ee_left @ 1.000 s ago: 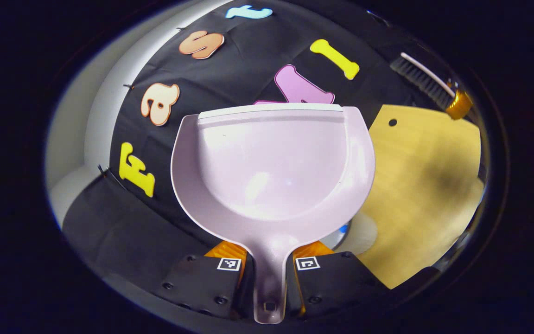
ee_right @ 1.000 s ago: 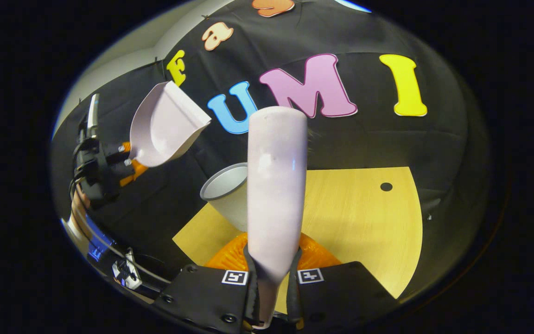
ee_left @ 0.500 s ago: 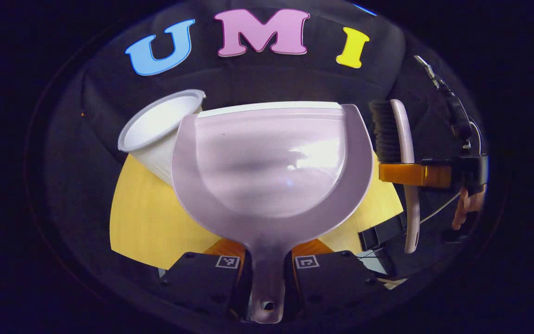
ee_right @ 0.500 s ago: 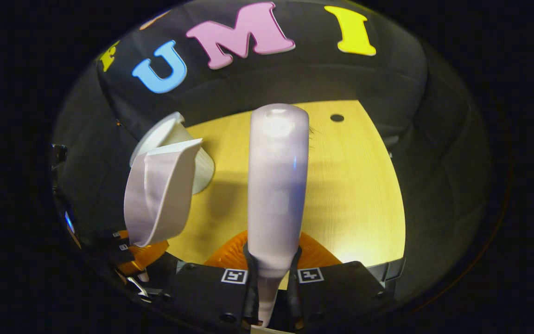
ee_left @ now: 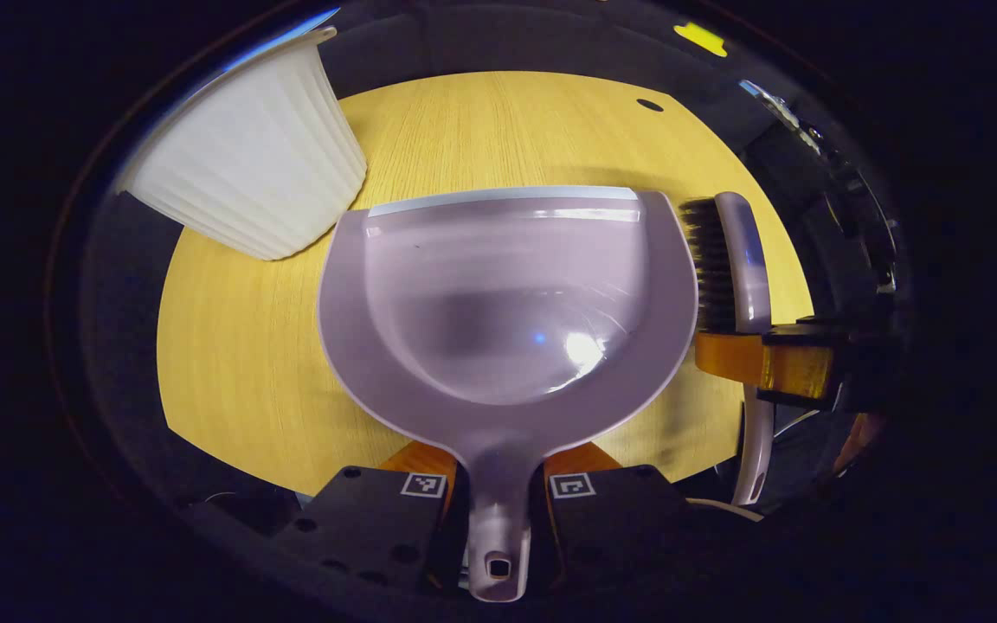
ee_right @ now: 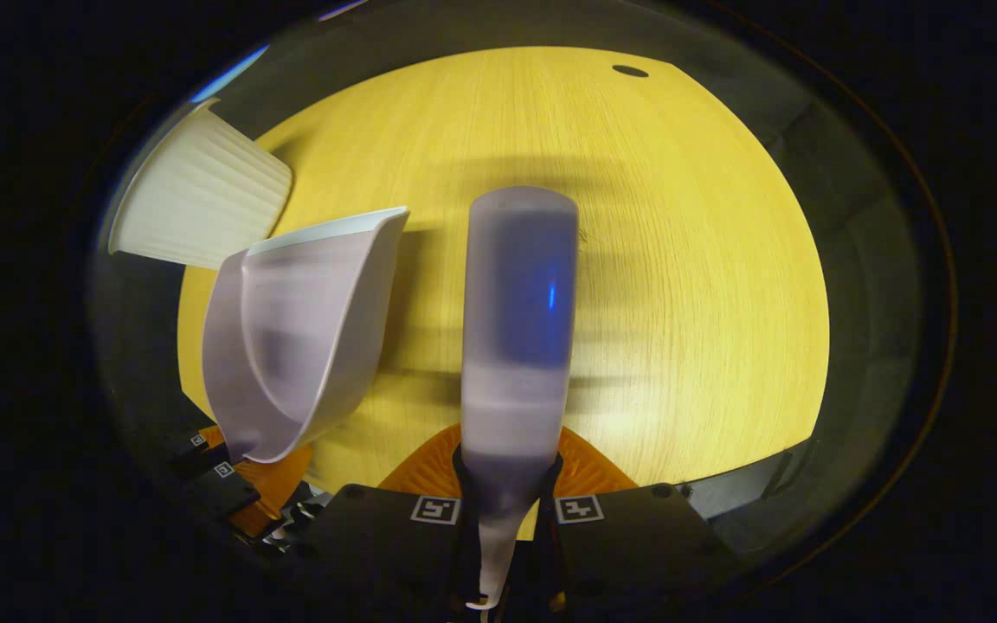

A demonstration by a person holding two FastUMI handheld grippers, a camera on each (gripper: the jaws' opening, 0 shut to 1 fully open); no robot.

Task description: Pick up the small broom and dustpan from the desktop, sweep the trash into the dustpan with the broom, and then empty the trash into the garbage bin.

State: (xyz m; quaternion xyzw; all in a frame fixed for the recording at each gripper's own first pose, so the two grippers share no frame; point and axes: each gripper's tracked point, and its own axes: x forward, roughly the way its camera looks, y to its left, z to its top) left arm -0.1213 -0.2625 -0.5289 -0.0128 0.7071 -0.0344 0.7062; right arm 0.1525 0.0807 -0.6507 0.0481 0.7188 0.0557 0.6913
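Note:
My left gripper [ee_left: 498, 484] is shut on the handle of the pale lilac dustpan [ee_left: 507, 303], whose pan is empty and faces me above the wooden desktop [ee_left: 239, 346]. In the right gripper view my right gripper [ee_right: 507, 506] is shut on the lilac broom [ee_right: 516, 329], seen from its back, bristles hidden. The broom [ee_left: 736, 260] with its dark bristles hangs just right of the dustpan in the left gripper view, and the dustpan [ee_right: 299, 337] shows to the left in the right gripper view. The white ribbed garbage bin [ee_left: 247, 173] stands at the desktop's far left.
The round wooden desktop [ee_right: 680, 260] has a small dark hole [ee_right: 630, 71] near its far edge. The garbage bin [ee_right: 196, 212] sits at its left rim. Black cloth surrounds the desktop.
Both grippers have tilted down towards the desktop, so the wall has left view. The dustpan moved away from the bin and now hangs beside the broom over the wood.

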